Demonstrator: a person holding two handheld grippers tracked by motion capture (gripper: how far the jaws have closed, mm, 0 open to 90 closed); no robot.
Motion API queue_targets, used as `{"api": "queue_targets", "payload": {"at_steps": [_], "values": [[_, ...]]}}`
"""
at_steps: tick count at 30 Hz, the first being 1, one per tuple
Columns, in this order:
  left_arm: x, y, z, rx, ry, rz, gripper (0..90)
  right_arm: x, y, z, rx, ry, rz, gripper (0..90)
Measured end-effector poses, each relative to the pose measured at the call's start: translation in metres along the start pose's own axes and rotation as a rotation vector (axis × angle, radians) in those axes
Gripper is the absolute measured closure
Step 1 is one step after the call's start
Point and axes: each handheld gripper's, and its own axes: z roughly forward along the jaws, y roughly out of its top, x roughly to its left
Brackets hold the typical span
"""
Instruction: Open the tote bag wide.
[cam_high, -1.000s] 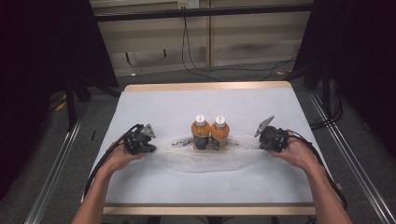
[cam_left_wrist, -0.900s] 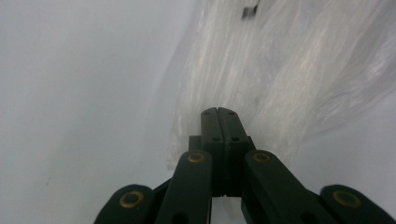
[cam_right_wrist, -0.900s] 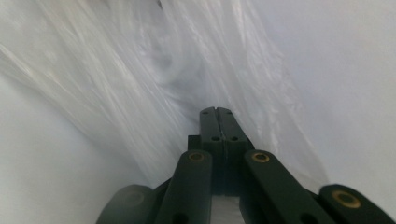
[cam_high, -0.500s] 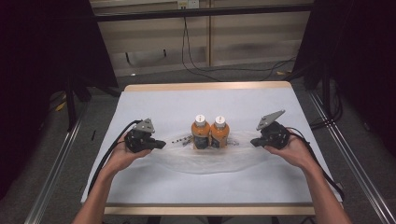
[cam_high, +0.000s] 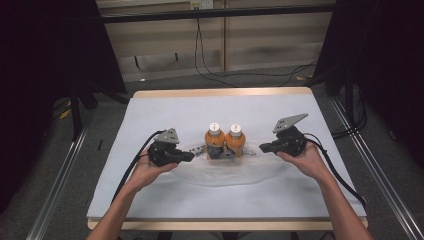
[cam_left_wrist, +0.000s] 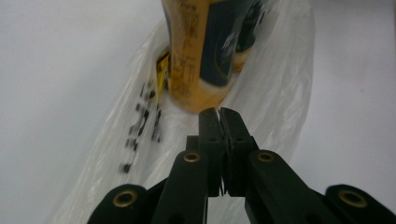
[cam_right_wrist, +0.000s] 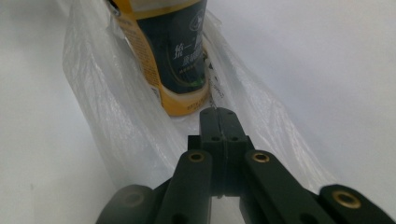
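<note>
Centre frame, two orange bottles (cam_high: 225, 141) stand upright, touching, inside a clear plastic bag (cam_high: 225, 172) spread on my white surface (cam_high: 160, 107). My left tongs (cam_high: 190, 157) and right tongs (cam_high: 262, 147), jaws pressed together, flank them; whether either pinches the film, I cannot tell.

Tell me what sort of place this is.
Probably a lab or recording rig, not a home: a table under a white cover stands between black curtains, cables trail over the floor behind it, and metal rails flank it.
</note>
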Motion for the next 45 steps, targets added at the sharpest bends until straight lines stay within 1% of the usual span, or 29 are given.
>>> {"api": "queue_targets", "payload": {"at_steps": [1,2,3,4,5,7,10,13,14,16,17,19,20,21,22,23,26,28,29,31,32,34,35,36,38,39,40,42,45], "values": [[-0.001,0.002,-0.001,-0.008,0.001,0.007,88.4,-0.001,0.0,0.001,-0.007,0.003,0.005,90.0],[-0.003,0.004,-0.001,-0.029,-0.006,-0.002,88.4,-0.001,0.0,0.001,-0.007,0.005,0.009,90.0],[-0.005,0.007,-0.001,-0.045,-0.012,0.003,89.0,-0.001,0.0,0.002,-0.005,0.003,0.011,90.0],[-0.005,0.009,-0.001,-0.054,-0.014,0.007,89.3,-0.001,0.001,0.003,-0.012,0.02,0.015,90.0],[-0.007,0.011,0.001,-0.072,-0.02,0.003,89.7,-0.001,0.002,0.003,-0.012,0.022,0.016,90.0],[-0.01,0.015,0.005,-0.098,-0.032,0.0,90.0,-0.002,0.005,0.005,-0.007,0.007,0.017,90.0],[-0.017,0.021,0.018,-0.087,-0.029,0.025,90.0,-0.004,0.012,0.006,-0.023,0.008,0.012,90.0],[-0.023,0.028,0.031,-0.073,-0.052,0.044,90.0,-0.005,0.018,0.01,-0.04,0.018,0.011,90.0],[-0.024,0.029,0.034,-0.074,-0.066,0.038,90.0,-0.006,0.02,0.012,-0.041,0.025,0.011,90.0],[-0.026,0.033,0.041,-0.062,-0.058,0.063,90.0,-0.008,0.023,0.017,-0.038,0.025,0.012,90.0],[-0.026,0.035,0.044,-0.063,-0.078,0.062,90.0,-0.009,0.024,0.019,-0.037,0.024,0.013,90.0],[-0.027,0.039,0.05,-0.062,-0.078,0.065,90.0,-0.011,0.027,0.022,-0.04,0.03,0.011,90.0],[-0.028,0.04,0.052,-0.067,-0.079,0.053,90.0,-0.01,0.029,0.024,-0.032,0.023,0.003,90.0],[-0.028,0.041,0.057,-0.064,-0.083,0.062,90.0,-0.01,0.031,0.025,-0.031,0.016,-0.004,90.0],[-0.029,0.042,0.06,-0.063,-0.086,0.062,90.0,-0.011,0.033,0.027,-0.038,0.031,-0.002,90.0],[-0.03,0.042,0.063,-0.057,-0.087,0.063,90.0,-0.011,0.035,0.028,-0.04,0.03,-0.002,90.0],[-0.032,0.042,0.072,-0.043,-0.075,0.064,90.0,-0.011,0.04,0.033,-0.043,0.037,-0.001,90.0],[-0.036,0.042,0.076,-0.001,-0.048,0.092,90.0,-0.012,0.044,0.037,-0.038,0.046,-0.016,90.0],[-0.037,0.04,0.079,-0.023,-0.051,0.092,90.0,-0.012,0.045,0.04,-0.034,0.053,-0.014,90.0],[-0.037,0.04,0.079,-0.022,-0.052,0.093,90.0,-0.012,0.047,0.045,-0.018,0.047,-0.017,90.0],[-0.038,0.039,0.081,-0.024,-0.045,0.081,90.0,-0.013,0.047,0.049,-0.018,0.064,-0.014,90.0],[-0.036,0.039,0.079,-0.033,-0.049,0.078,90.0,-0.013,0.047,0.052,-0.015,0.068,-0.015,90.0],[-0.036,0.04,0.077,-0.062,-0.042,0.071,90.0,-0.014,0.046,0.058,-0.006,0.071,-0.009,90.0],[-0.034,0.04,0.075,-0.071,-0.052,0.064,90.0,-0.014,0.045,0.06,-0.003,0.071,-0.009,90.0],[-0.031,0.039,0.075,-0.087,-0.038,0.046,90.0,-0.015,0.043,0.065,0.012,0.073,-0.01,90.0],[-0.03,0.038,0.076,-0.082,-0.042,0.044,90.0,-0.015,0.043,0.067,0.014,0.074,-0.004,90.0],[-0.03,0.036,0.078,-0.067,-0.014,0.048,90.0,-0.016,0.042,0.069,0.012,0.075,-0.007,90.0],[-0.03,0.034,0.082,-0.041,-0.013,0.053,90.0,-0.017,0.041,0.073,0.008,0.087,0.006,90.0],[-0.031,0.03,0.088,0.001,0.012,0.063,90.0,-0.018,0.039,0.078,0.013,0.089,0.008,90.0]]}}
